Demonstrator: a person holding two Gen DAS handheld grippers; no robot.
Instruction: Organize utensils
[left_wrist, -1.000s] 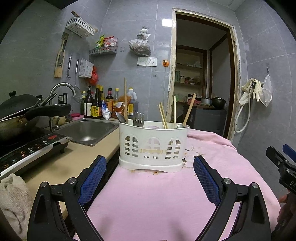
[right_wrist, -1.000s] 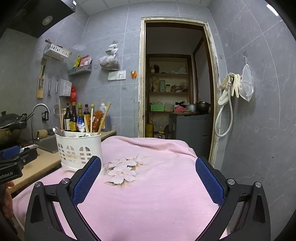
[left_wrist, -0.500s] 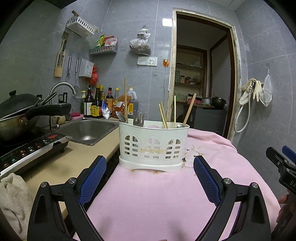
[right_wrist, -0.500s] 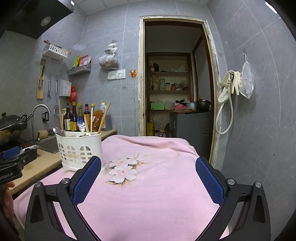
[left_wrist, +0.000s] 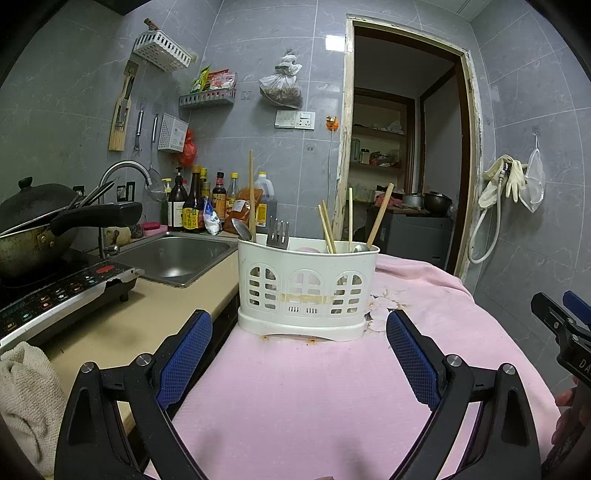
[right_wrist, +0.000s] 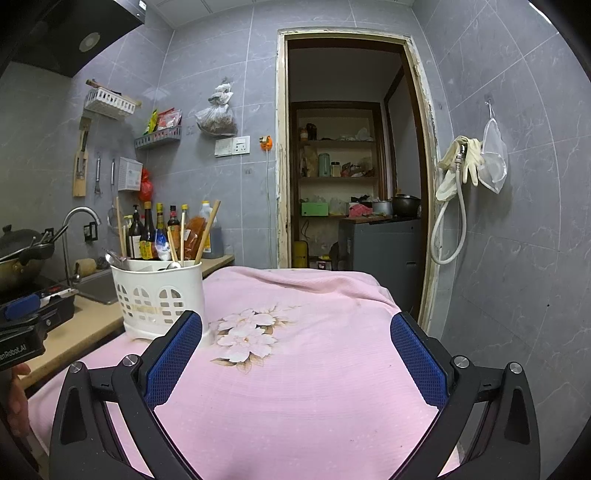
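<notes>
A white slotted utensil holder (left_wrist: 307, 291) stands on the pink flowered cloth (left_wrist: 314, 398). It also shows in the right wrist view (right_wrist: 157, 295), at the left. It holds a fork (left_wrist: 277, 233), a spoon (left_wrist: 242, 229) and several wooden chopsticks (left_wrist: 378, 215). My left gripper (left_wrist: 299, 354) is open and empty, a short way in front of the holder. My right gripper (right_wrist: 295, 354) is open and empty above the cloth, to the right of the holder. Its tip shows at the right edge of the left wrist view (left_wrist: 561, 321).
A beige counter (left_wrist: 122, 321) lies left of the cloth with a steel sink (left_wrist: 173, 258), an induction cooker (left_wrist: 55, 299) carrying a wok (left_wrist: 33, 229), and sauce bottles (left_wrist: 199, 206). A towel (left_wrist: 26, 398) lies near left. A doorway (right_wrist: 351, 166) opens behind.
The right wrist view has tilted up a little. Neither gripper has taken hold of anything and the holder has not moved.
</notes>
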